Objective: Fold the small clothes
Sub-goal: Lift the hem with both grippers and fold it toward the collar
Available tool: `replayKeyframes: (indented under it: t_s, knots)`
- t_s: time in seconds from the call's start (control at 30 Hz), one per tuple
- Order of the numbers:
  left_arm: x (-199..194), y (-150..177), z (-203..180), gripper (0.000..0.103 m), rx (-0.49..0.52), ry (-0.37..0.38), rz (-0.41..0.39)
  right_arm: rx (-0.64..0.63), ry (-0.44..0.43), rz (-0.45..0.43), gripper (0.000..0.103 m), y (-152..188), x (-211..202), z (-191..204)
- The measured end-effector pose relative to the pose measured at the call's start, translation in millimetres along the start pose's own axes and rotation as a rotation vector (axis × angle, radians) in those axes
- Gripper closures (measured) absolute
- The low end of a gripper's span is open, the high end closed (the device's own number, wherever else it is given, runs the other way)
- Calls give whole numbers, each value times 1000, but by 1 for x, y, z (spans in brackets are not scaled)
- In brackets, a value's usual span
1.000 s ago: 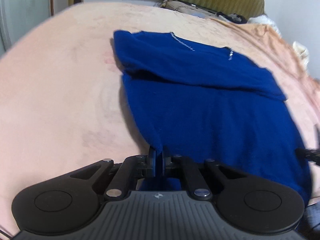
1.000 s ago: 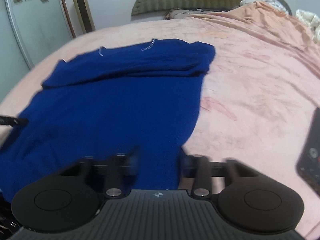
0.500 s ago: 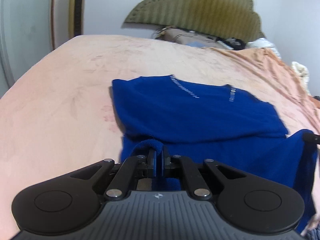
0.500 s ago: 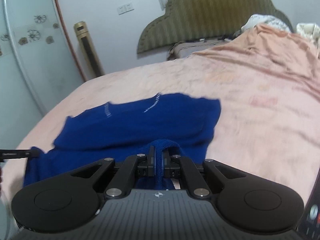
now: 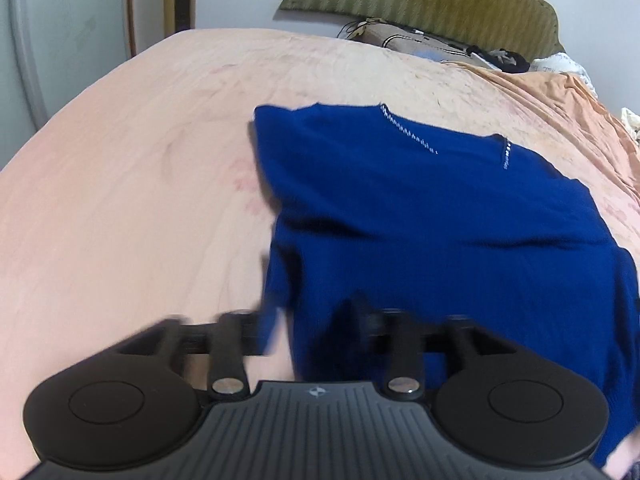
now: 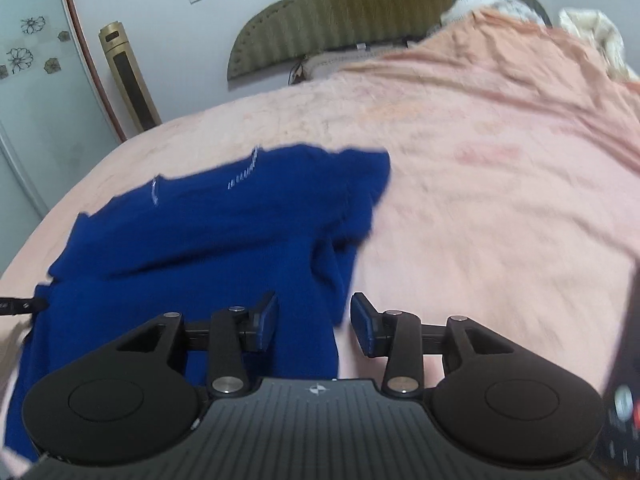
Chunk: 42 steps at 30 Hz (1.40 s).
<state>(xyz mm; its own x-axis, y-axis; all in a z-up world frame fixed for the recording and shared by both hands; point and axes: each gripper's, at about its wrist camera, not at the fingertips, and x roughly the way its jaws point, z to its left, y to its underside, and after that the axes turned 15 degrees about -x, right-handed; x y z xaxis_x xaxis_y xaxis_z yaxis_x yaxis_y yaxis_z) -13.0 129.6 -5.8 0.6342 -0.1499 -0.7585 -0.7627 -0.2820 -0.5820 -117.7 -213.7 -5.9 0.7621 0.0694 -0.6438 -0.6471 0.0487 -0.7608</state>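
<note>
While the blue shirt (image 6: 224, 232) lies folded on the peach bedsheet (image 6: 500, 200), the right gripper (image 6: 314, 322) stands spread wide, its fingers either side of the shirt's near edge and gripping nothing. Blurred, the left gripper (image 5: 316, 320) also looks spread apart, over the shirt's (image 5: 420, 208) near corner.

The left gripper (image 5: 314, 320) is hovering low with its jaws spread wide, motion-blurred. The right gripper (image 6: 314, 322) is likewise hanging low, jaws parted, gripping nothing, its fingertips (image 6: 366, 318) showing sharply.
</note>
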Motion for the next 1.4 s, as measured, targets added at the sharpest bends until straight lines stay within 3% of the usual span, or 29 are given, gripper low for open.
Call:
replayKeyframes:
  t_s: [0.03, 0.3, 0.53, 0.6, 0.67, 0.73, 0.83, 1.2, 1.4]
  knots:
    - [-5, 7, 1, 27, -3, 1, -1, 15, -21, 9, 55, 7, -6, -2]
    - [-35, 55, 12, 26, 40, 24, 82, 13, -59, 58, 55, 53, -35, 7]
    - [-54, 79, 5, 28, 59, 194, 183, 15, -112, 64, 55, 62, -41, 22]
    - [-54, 82, -1, 47, 74, 183, 176, -18, -95, 61, 62, 64, -42, 29]
    - [-52, 80, -2, 78, 65, 182, 195, -43, -76, 63, 69, 65, -43, 33]
    - [-50, 78, 3, 94, 14, 236, 255, -46, -81, 62, 83, 67, -44, 34]
    - [-53, 81, 1, 95, 12, 241, 251, -25, -92, 45, 92, 67, -47, 31]
    - [-128, 44, 26, 96, -38, 412, 83, -34, -267, -156, 92, 43, -116, 23]
    - [-174, 50, 33, 95, 34, 485, 13, -116, -344, -259, 92, 39, -168, 29]
